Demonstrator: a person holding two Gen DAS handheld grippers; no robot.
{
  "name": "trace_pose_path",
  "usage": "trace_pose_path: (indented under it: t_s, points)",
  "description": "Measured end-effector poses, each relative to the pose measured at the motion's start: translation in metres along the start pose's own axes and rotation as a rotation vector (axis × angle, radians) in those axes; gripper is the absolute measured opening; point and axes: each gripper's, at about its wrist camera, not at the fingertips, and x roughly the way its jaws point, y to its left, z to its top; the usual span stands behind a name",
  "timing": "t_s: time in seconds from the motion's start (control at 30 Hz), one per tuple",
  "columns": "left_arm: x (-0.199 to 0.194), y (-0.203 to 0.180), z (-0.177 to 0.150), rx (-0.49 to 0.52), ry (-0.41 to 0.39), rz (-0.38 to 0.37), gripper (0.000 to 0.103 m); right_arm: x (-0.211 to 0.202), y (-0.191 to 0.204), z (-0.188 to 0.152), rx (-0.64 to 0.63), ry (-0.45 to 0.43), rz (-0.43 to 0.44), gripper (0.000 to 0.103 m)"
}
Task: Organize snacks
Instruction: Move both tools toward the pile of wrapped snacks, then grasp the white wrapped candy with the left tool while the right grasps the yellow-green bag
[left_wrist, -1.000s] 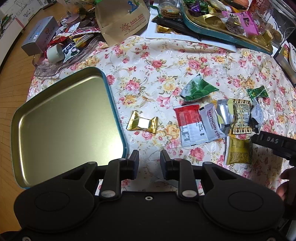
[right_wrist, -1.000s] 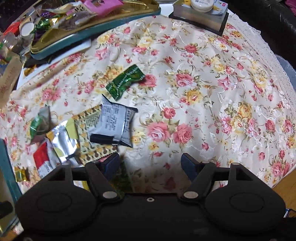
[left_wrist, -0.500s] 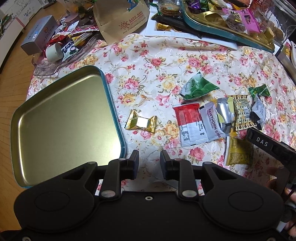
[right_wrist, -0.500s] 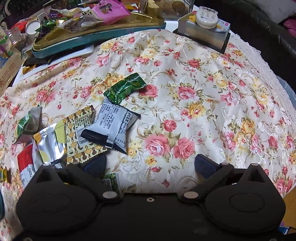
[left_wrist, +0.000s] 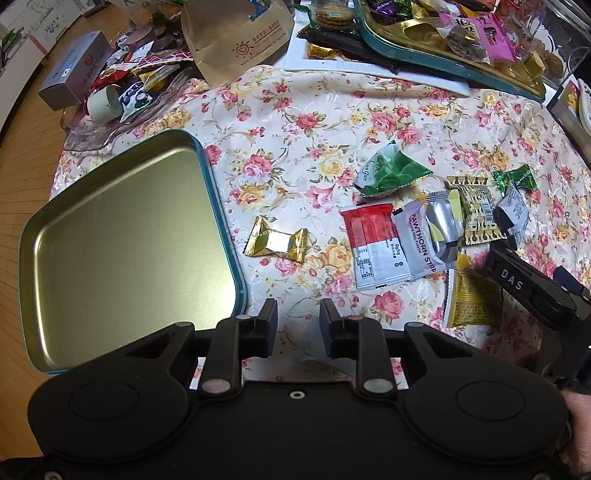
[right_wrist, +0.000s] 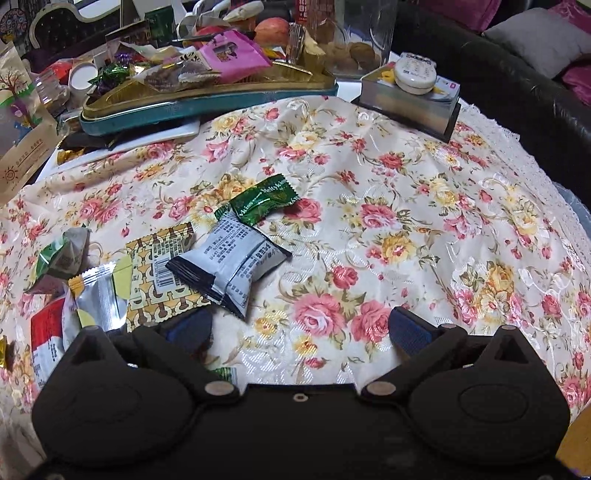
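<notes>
**Two views, two different halves of your snack table**

Your left wrist cam is the only one that gets the empty gold tin tray (left_wrist: 122, 236), sitting at the left edge of the floral tablecloth (left_wrist: 295, 122), plus the gold-wrapped candy (left_wrist: 277, 242) lying just beside it. It also catches your right gripper (left_wrist: 532, 288) from the side, hanging over the yellow packet (left_wrist: 471, 302) at the right end of the snack pile.

The right cam shows what the left one can't: the remote control (right_wrist: 415, 72) on top of a box at the far side and the dark sofa (right_wrist: 517, 85) past the table edge. It gets the grey-and-black packet (right_wrist: 236, 258) and the green candy (right_wrist: 264, 199) up close, the packet's corner overlapping the candy.

Claws: your left gripper (left_wrist: 298, 325) is about halfway apart with nothing in it, hovering over bare cloth. Your right gripper (right_wrist: 299, 328) is spread wide, nothing between the pads, only roses under it.
</notes>
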Motion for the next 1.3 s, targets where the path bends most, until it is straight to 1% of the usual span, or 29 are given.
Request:
trace_pose_path:
  t_s: [0.13, 0.2, 0.27, 0.37, 0.4, 0.47, 0.53, 0.57, 0.63, 0.7, 0.77, 0.83, 0.9, 0.97, 1.07, 1.17, 1.23, 1.3]
  points:
    - [0.0, -0.002, -0.001, 0.011, -0.001, 0.002, 0.036, -0.002, 0.004, -0.006, -0.054, -0.051, 0.015, 0.103]
    - [0.0, -0.001, -0.001, 0.008, 0.001, 0.003, 0.036, -0.002, 0.003, -0.005, -0.07, -0.056, 0.028, 0.103]
    - [0.001, 0.0, 0.0, 0.002, 0.003, 0.001, 0.036, 0.0, 0.001, -0.002, -0.054, -0.032, 0.043, 0.103]
    - [0.002, 0.001, 0.0, -0.001, 0.005, 0.005, 0.036, 0.003, 0.001, 0.006, -0.093, 0.015, 0.077, 0.103]
    - [0.003, 0.001, 0.0, -0.001, 0.007, 0.004, 0.036, 0.004, 0.001, 0.008, -0.112, 0.032, 0.101, 0.103]
    - [0.006, 0.002, -0.001, 0.006, 0.027, -0.017, 0.036, 0.003, 0.0, 0.01, -0.115, 0.057, 0.119, 0.103]
    - [0.012, 0.002, -0.003, 0.004, 0.07, -0.053, 0.036, -0.001, 0.0, 0.009, -0.084, 0.059, 0.121, 0.098]
    - [0.015, 0.004, -0.004, -0.003, 0.089, -0.062, 0.036, -0.003, -0.001, 0.009, -0.066, 0.073, 0.14, 0.095]
    - [0.021, 0.004, -0.007, -0.008, 0.119, -0.063, 0.036, -0.007, -0.001, 0.011, -0.042, 0.119, 0.194, 0.094]
    - [0.024, 0.004, -0.009, -0.005, 0.134, -0.063, 0.036, -0.014, 0.001, 0.01, -0.022, 0.142, 0.242, 0.089]
    - [0.026, 0.004, -0.01, -0.002, 0.143, -0.068, 0.036, -0.019, 0.006, 0.007, -0.033, 0.171, 0.286, 0.089]
    - [0.026, 0.005, -0.011, -0.002, 0.148, -0.07, 0.036, -0.023, 0.013, 0.004, -0.065, 0.186, 0.311, 0.089]
    - [0.026, 0.004, -0.011, 0.002, 0.149, -0.074, 0.035, -0.027, 0.021, -0.001, -0.102, 0.184, 0.308, 0.089]
    - [0.025, 0.003, -0.012, 0.012, 0.148, -0.091, 0.035, -0.027, 0.028, -0.004, -0.152, 0.206, 0.308, 0.091]
    - [0.027, 0.0, -0.014, 0.03, 0.15, -0.111, 0.035, -0.03, 0.036, -0.011, -0.231, 0.18, 0.283, 0.089]
    - [0.035, -0.003, -0.019, 0.035, 0.188, -0.127, 0.035, -0.032, 0.041, -0.017, -0.305, 0.154, 0.261, 0.087]
    - [0.041, -0.004, -0.023, 0.029, 0.223, -0.152, 0.035, -0.031, 0.039, -0.017, -0.324, 0.139, 0.231, 0.082]
    - [0.044, -0.006, -0.026, 0.023, 0.242, -0.166, 0.035, -0.028, 0.032, -0.015, -0.314, 0.129, 0.215, 0.081]
